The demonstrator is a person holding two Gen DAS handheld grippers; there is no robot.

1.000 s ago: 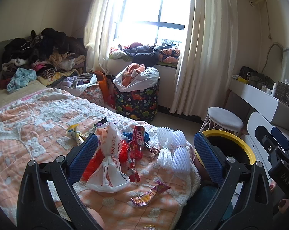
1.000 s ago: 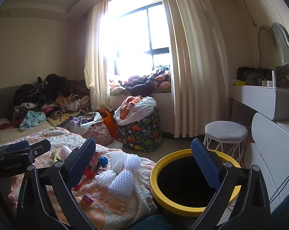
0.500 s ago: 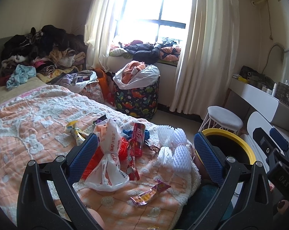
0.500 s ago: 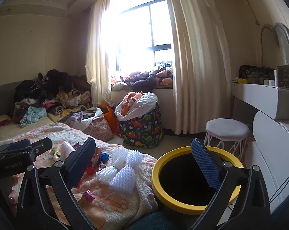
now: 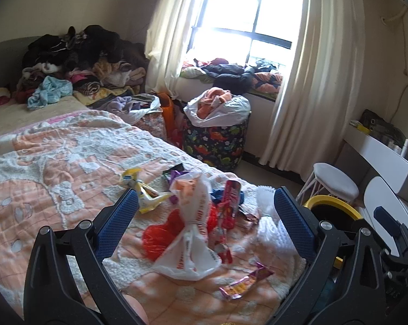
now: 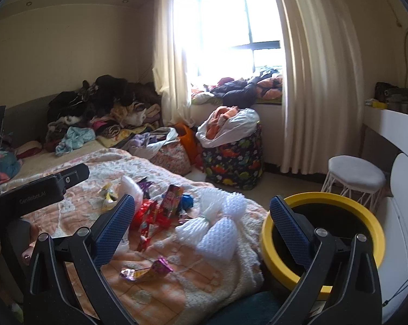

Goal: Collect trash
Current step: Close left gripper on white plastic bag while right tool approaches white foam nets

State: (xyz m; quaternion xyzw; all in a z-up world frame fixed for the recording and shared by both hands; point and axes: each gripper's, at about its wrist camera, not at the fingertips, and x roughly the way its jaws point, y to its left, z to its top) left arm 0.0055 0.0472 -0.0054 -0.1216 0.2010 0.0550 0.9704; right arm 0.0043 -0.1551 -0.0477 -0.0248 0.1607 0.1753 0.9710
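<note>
Trash on the bed: a small heap lies on the pink and white blanket (image 5: 68,168) near the bed's corner.
White plastic bag (image 5: 189,233): one, tied in the middle, lying on top of a red bag (image 5: 160,234).
Tall red snack pack (image 5: 231,203): one, just beside the white bag.
Yellow wrapper (image 5: 144,192): one, a bit farther up the bed.
Purple candy wrapper (image 5: 244,281): one, alone, closest to the bed's edge (it shows in the right view too (image 6: 147,269)).
White foam net bundle (image 6: 217,227): one, tied in the middle, near the corner of the bed and close to the bin.
Blue scrap (image 6: 187,200): one, small, behind the red pack.
Trash bin (image 6: 371,233): one, black with a yellow rim, on the floor just beside the bed.
White stool (image 6: 355,176): one, past the bin.
Dinosaur basket (image 6: 233,162): one, under the window, stuffed with clothes.
Left gripper (image 5: 204,222): wide apart and holding nothing, hanging over the heap and tipped down, with the white bag between its blue pads.
Right gripper (image 6: 201,230): also wide apart and holding nothing, aimed at the bed's corner, with the foam net between its pads and the bin behind its right pad.
</note>
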